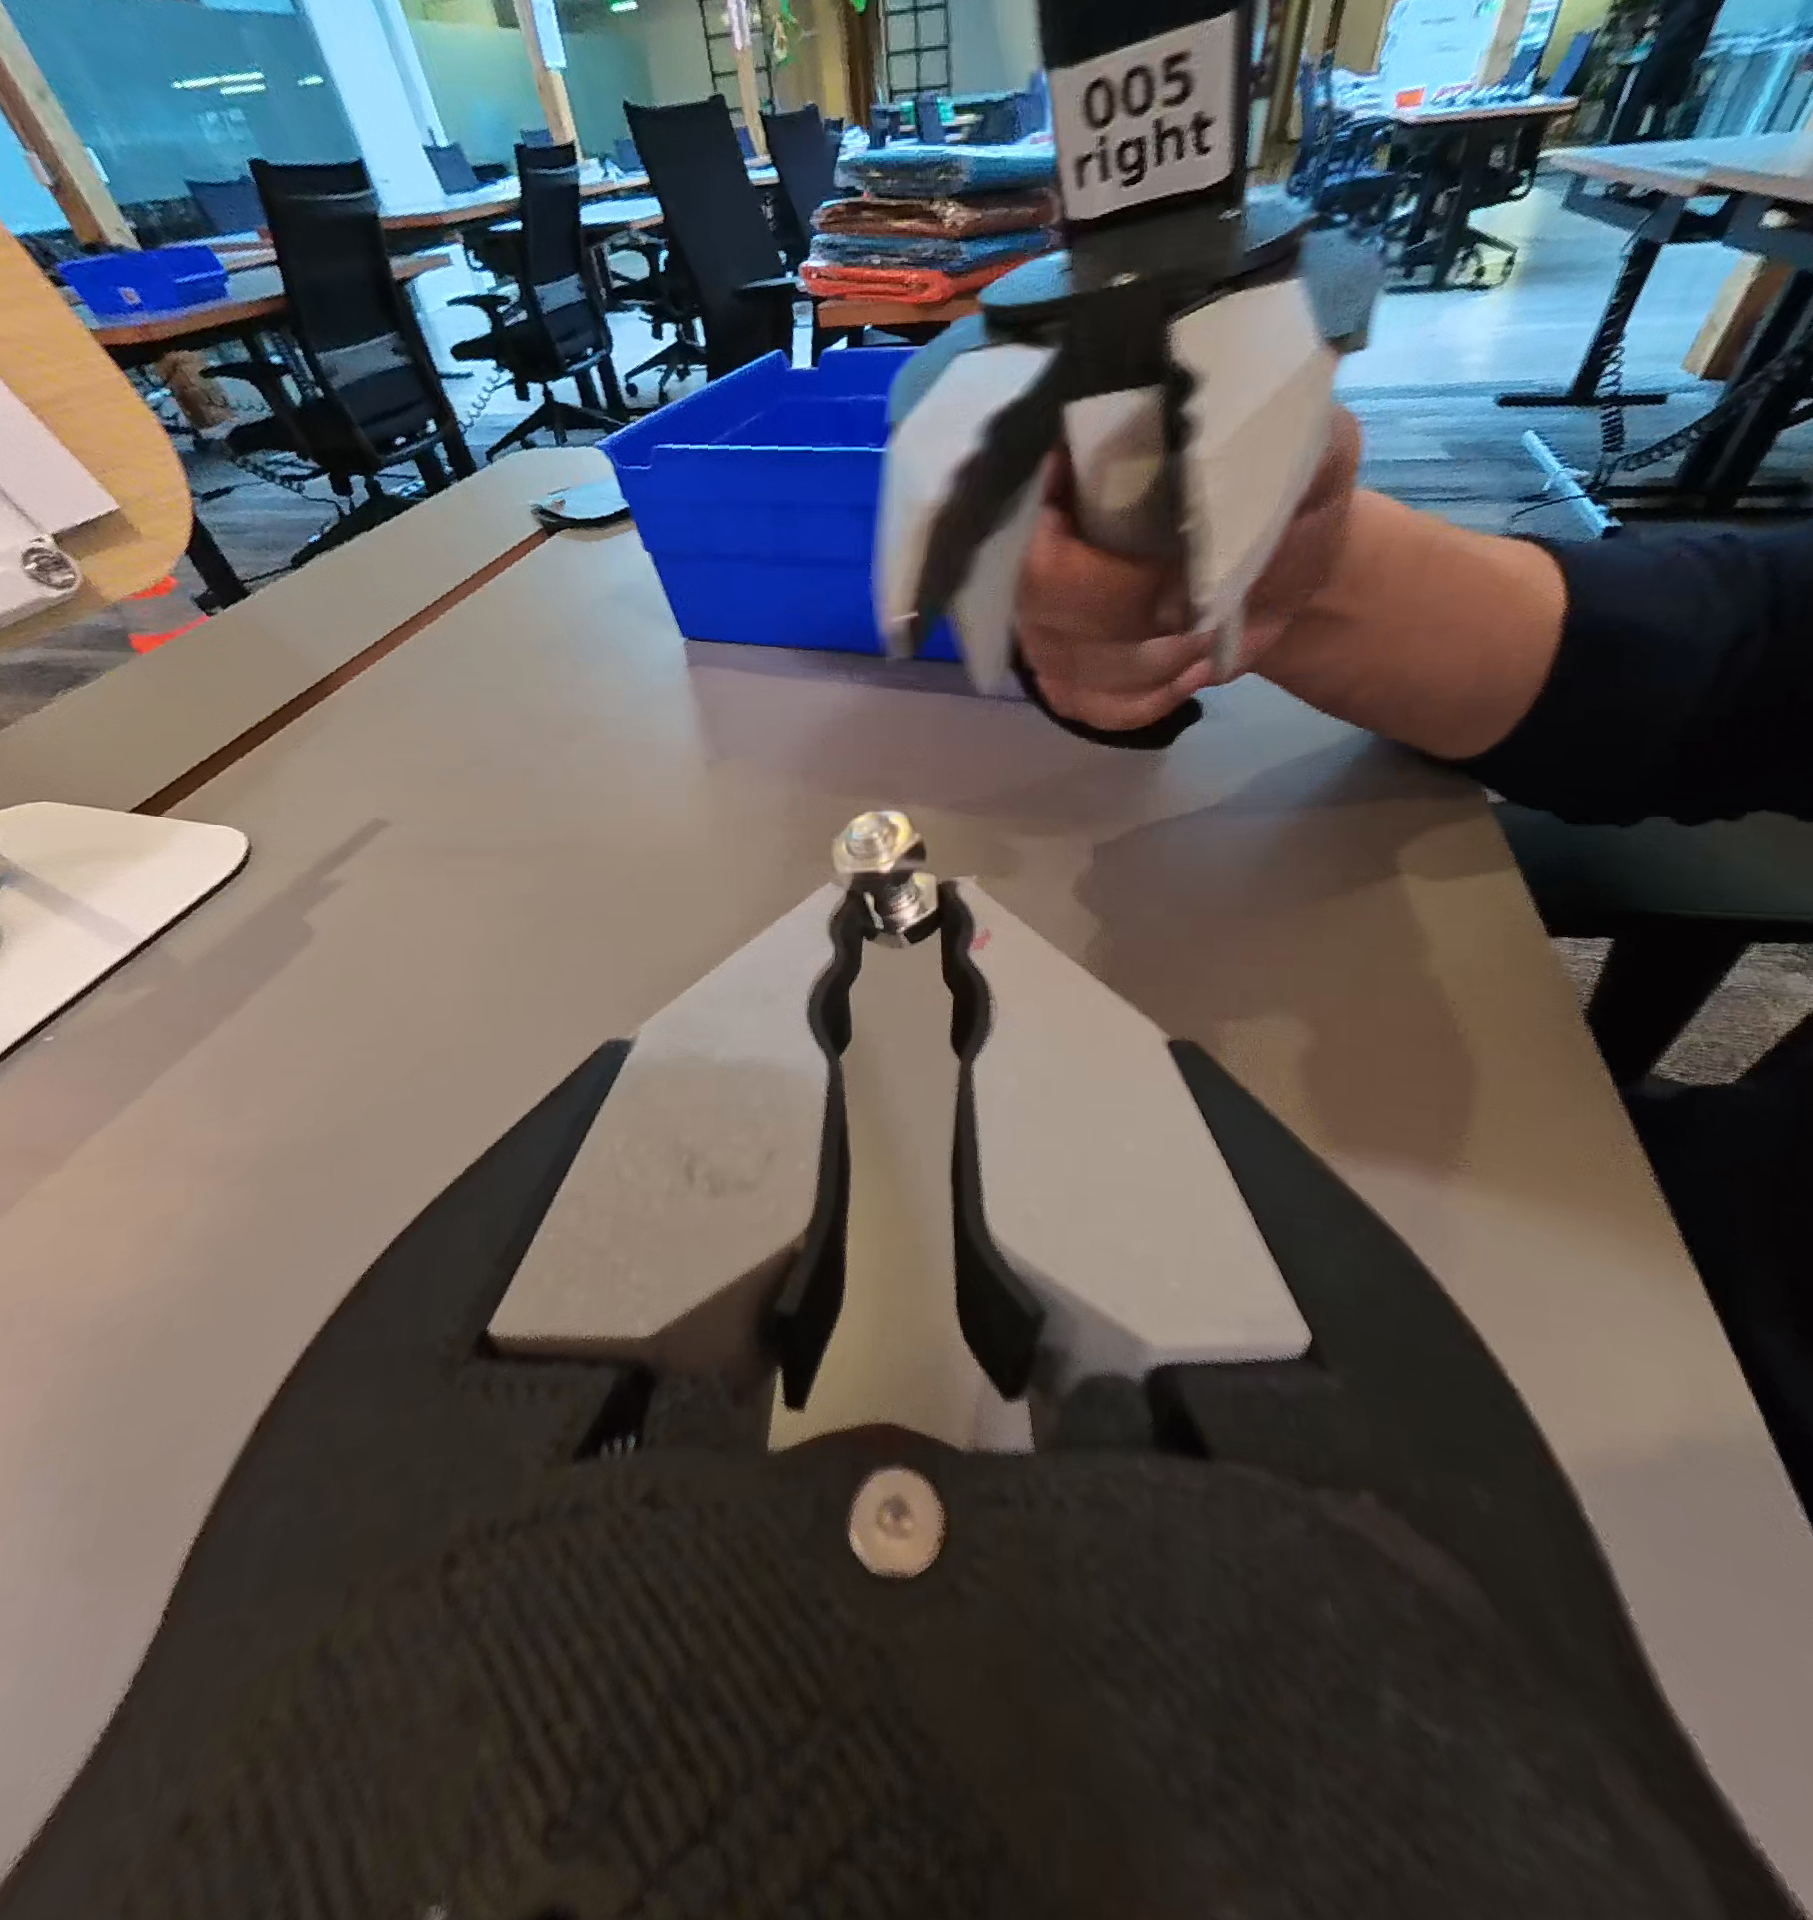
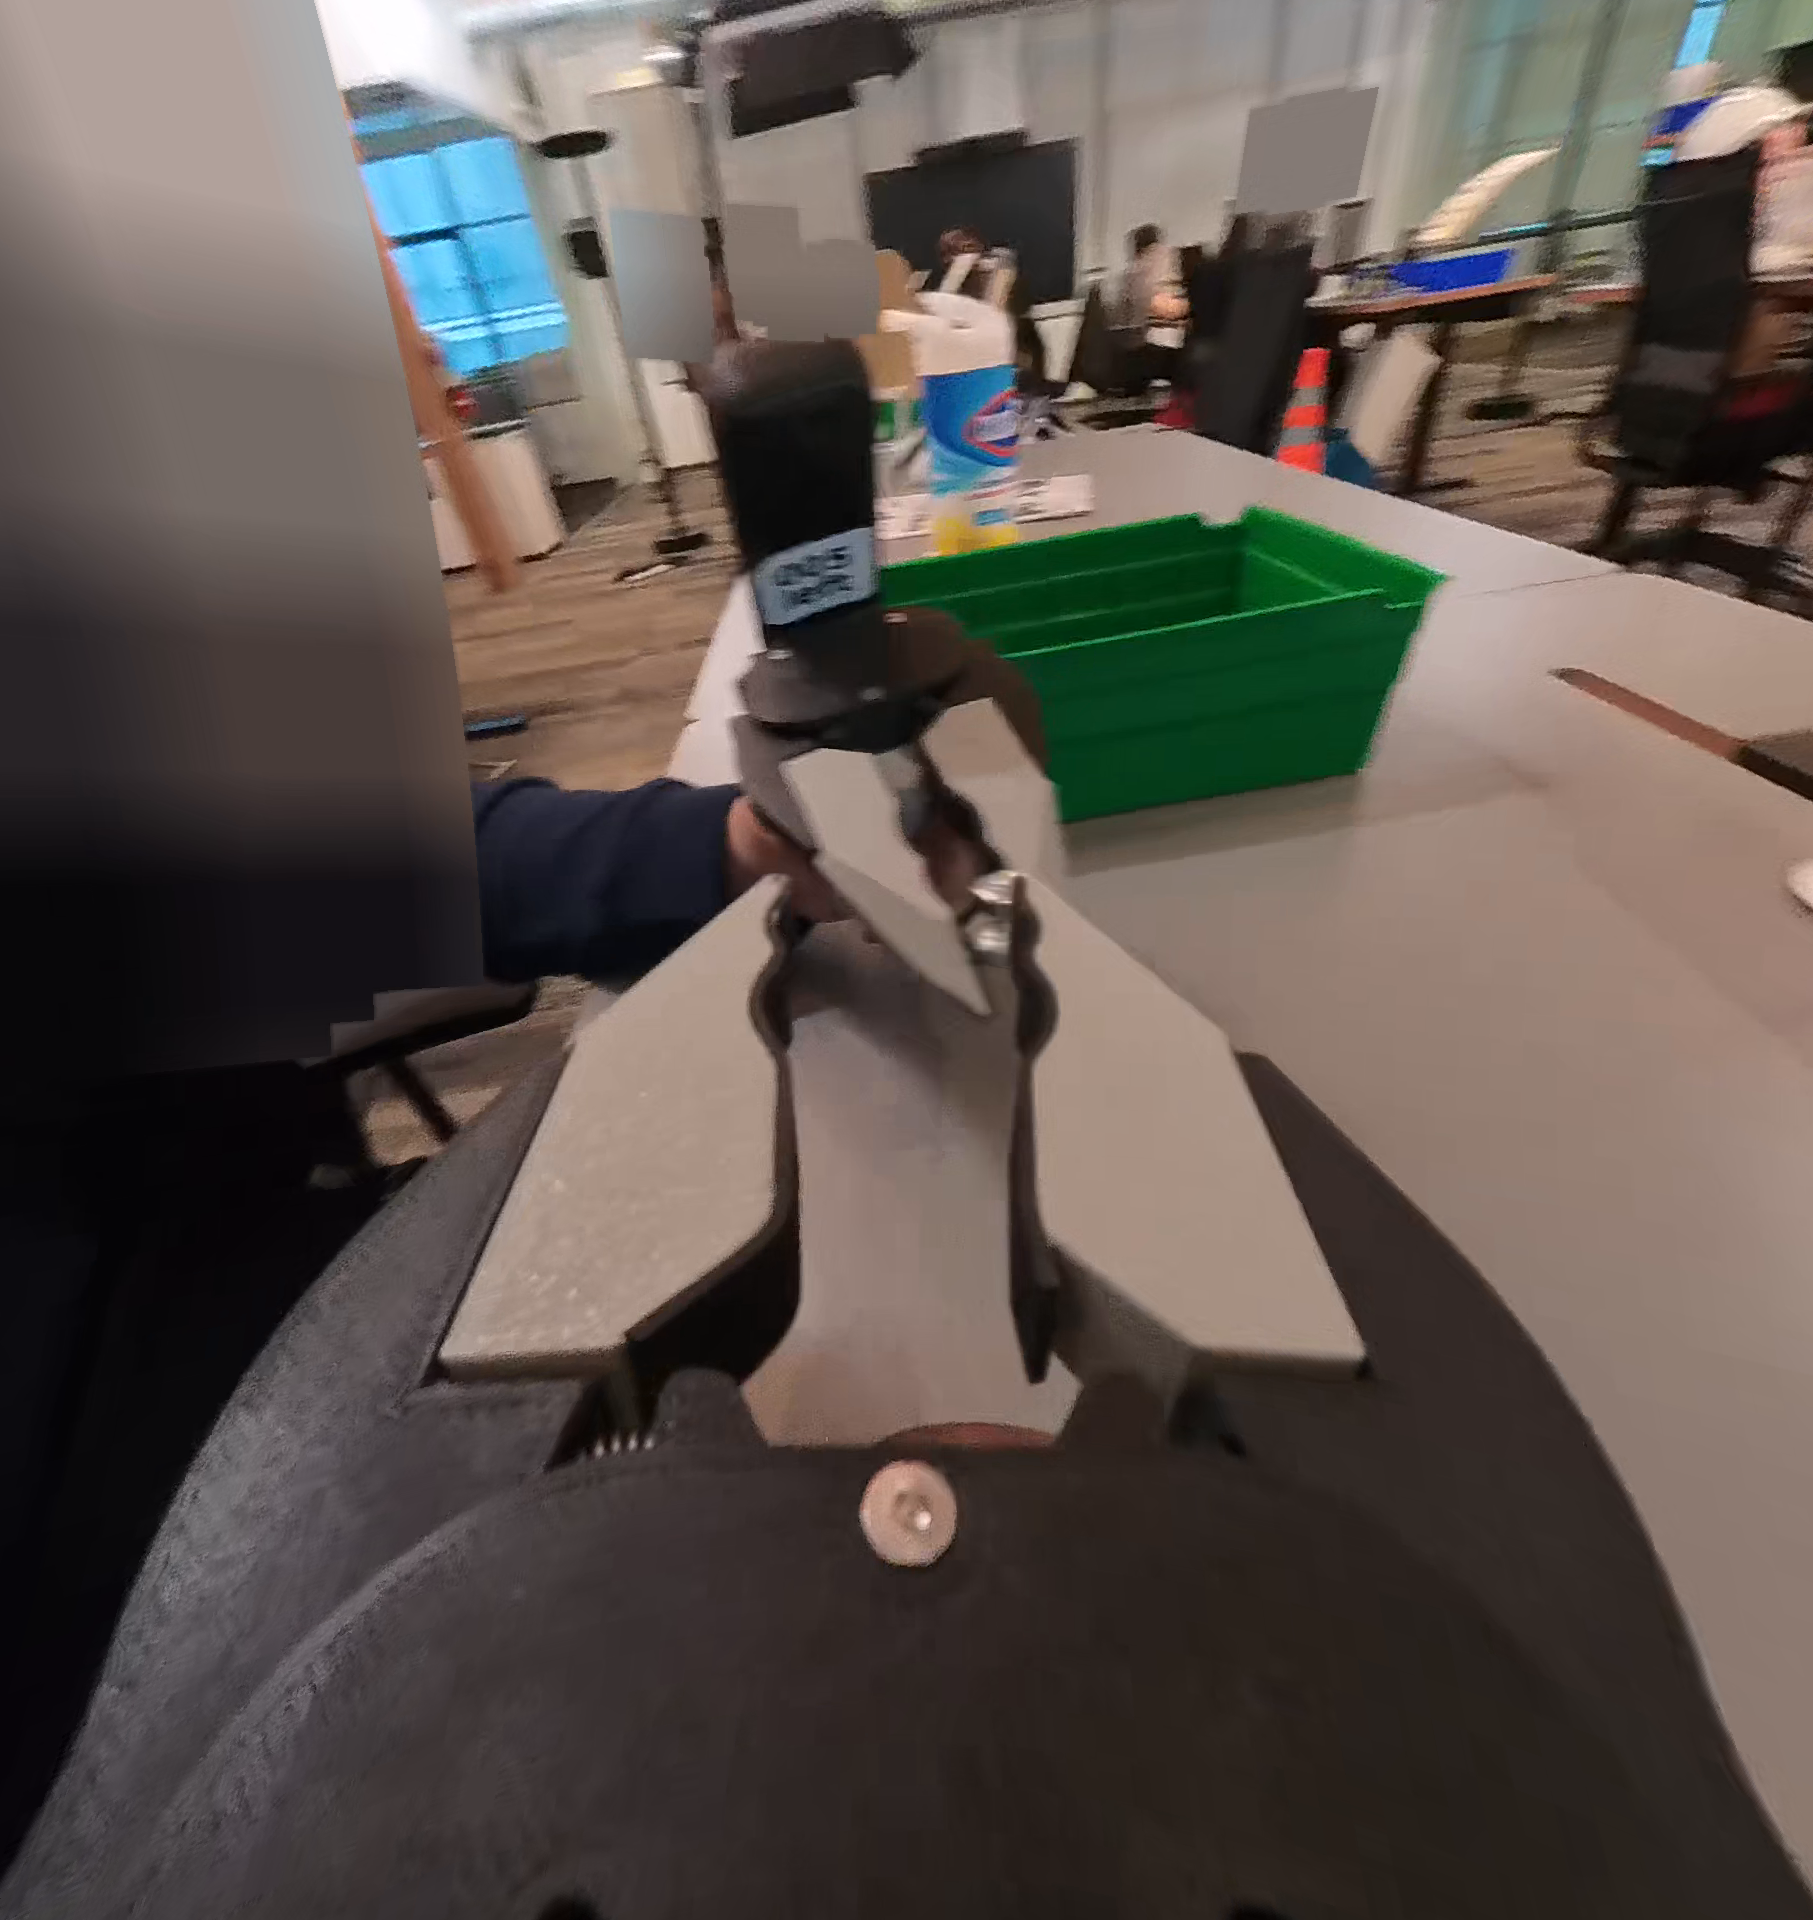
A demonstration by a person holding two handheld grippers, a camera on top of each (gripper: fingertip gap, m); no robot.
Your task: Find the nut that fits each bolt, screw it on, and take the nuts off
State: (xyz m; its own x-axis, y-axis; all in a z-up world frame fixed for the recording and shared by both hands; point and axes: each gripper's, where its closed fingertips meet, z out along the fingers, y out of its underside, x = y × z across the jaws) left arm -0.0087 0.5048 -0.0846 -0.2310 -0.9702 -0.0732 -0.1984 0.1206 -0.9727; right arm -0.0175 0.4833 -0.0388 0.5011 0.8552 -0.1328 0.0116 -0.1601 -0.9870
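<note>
My left gripper (image 1: 897,914) is shut on a small silver bolt (image 1: 900,920) and holds it just above the grey table (image 1: 528,790). A silver nut (image 1: 876,844) sits on the bolt's far end, beyond the fingertips. My right gripper (image 2: 902,914) is open and empty. In the right wrist view, the left gripper (image 2: 985,940) crosses between the right gripper's fingers, with the bolt and nut (image 2: 995,902) close to the right fingertip (image 2: 1027,935). In the left wrist view, the right gripper (image 1: 1084,649) hangs tips down, above and beyond the bolt, held by a hand (image 1: 1120,623).
A blue bin (image 1: 767,520) stands on the table behind the bolt. A green bin (image 2: 1193,686) stands at the table's other side, with a spray bottle (image 2: 969,436) behind it. A white stand base (image 1: 81,904) sits at the left. Office chairs and desks fill the background. About 5 centimetres separates my left fingertips from my right.
</note>
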